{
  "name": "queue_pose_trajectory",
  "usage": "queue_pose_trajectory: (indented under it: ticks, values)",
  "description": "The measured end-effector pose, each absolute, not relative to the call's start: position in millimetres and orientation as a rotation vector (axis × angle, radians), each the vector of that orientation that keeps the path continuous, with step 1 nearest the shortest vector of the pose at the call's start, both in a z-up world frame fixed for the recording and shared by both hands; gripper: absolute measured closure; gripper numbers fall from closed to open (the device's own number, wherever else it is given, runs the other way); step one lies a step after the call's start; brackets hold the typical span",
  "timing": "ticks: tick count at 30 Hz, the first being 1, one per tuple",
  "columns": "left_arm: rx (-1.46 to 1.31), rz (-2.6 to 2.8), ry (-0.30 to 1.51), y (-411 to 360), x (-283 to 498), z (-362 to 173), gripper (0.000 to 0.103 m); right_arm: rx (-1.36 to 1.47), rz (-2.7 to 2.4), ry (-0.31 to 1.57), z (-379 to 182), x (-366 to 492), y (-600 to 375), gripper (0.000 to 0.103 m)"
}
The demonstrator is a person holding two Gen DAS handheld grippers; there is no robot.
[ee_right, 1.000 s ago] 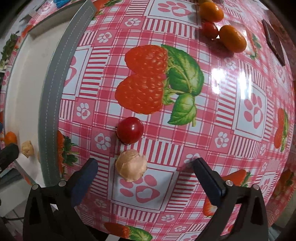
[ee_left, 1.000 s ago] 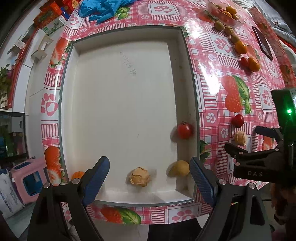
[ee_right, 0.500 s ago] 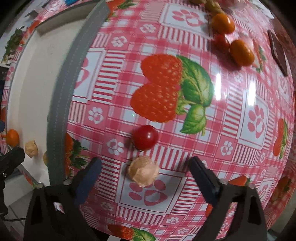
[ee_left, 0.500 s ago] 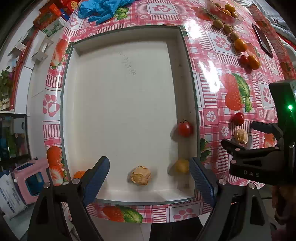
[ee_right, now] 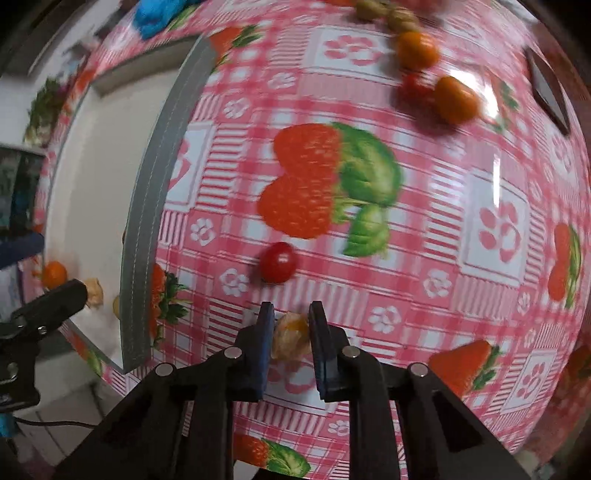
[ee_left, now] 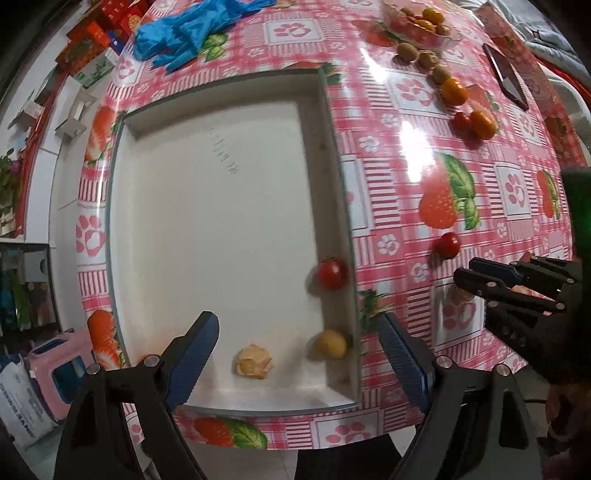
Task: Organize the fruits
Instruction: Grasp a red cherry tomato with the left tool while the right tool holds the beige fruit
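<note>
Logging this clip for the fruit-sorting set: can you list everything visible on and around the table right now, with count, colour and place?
Tray: one, white, on the table's left part.
Fruits in tray: cherry tomato, red; husked berry, tan; round fruit, yellow; small fruit, orange; all at the near end.
Loose cherry tomato: one, red, on the cloth right of the tray.
Far fruit row: several, orange, red and brownish.
Clear dish: one, fruit inside, far edge.
Gloves: blue, far left.
Phone: one, dark, far right.
Tablecloth: pink checked, strawberry print.
Left gripper: open, above the tray.
Right gripper: shut on a papery husked berry.
</note>
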State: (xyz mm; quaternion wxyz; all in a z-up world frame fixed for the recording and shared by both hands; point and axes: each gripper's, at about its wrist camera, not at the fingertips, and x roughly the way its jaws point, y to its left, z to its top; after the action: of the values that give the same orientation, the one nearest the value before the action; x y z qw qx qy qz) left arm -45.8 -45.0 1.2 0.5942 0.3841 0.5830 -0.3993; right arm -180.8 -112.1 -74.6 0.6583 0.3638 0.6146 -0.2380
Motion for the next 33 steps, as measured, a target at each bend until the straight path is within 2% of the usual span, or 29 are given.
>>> queue_pose_trajectory:
  ticks: [16,33]
  values:
    - [0.975,-1.042,1.317,-93,-102,3,0.014,0.911,-0.648,1.331,-63,-273,-150,0.082]
    - [1.027,-1.058,1.318,-117,-147,-1,0.014,0.981,-0.678,1.306,-56,-311,-170,0.082]
